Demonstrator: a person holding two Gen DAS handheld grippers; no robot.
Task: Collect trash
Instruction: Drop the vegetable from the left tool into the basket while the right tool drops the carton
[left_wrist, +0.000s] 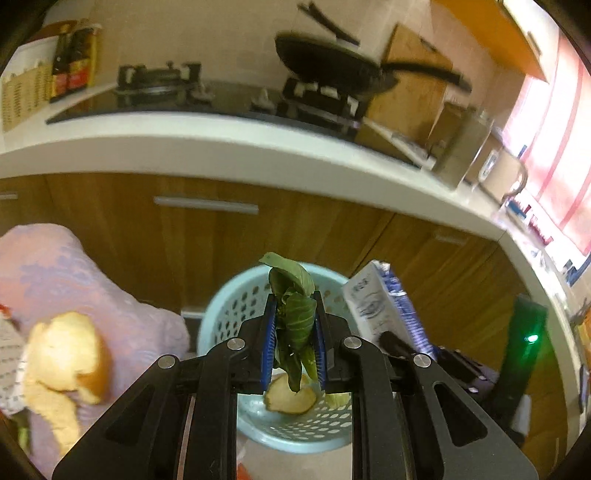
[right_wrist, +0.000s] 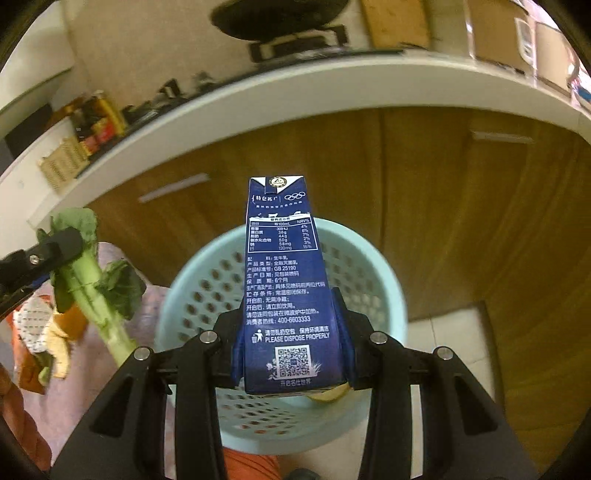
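carton text: blue milk carton (right_wrist: 284, 280) reads "PLEASE DISPOSE PROPERLY", "GB 25190", "400-6603333", QR code nr bottom, Olympic rings up top
right gripper (right_wrist: 290, 332): jaws partway closed, pinching carton by its sides, frame centre, above pale blue basket (right_wrist: 373, 266)
left gripper (left_wrist: 294, 332): jaws nearly together, pinching leafy veg stalk (left_wrist: 293, 314), centre frame, over basket w/ peel (left_wrist: 291, 397) inside

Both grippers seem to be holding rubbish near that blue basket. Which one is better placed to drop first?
Probably the right gripper: its carton hangs squarely over the basket. In that view the left gripper and its greens sit off to the basket's side.
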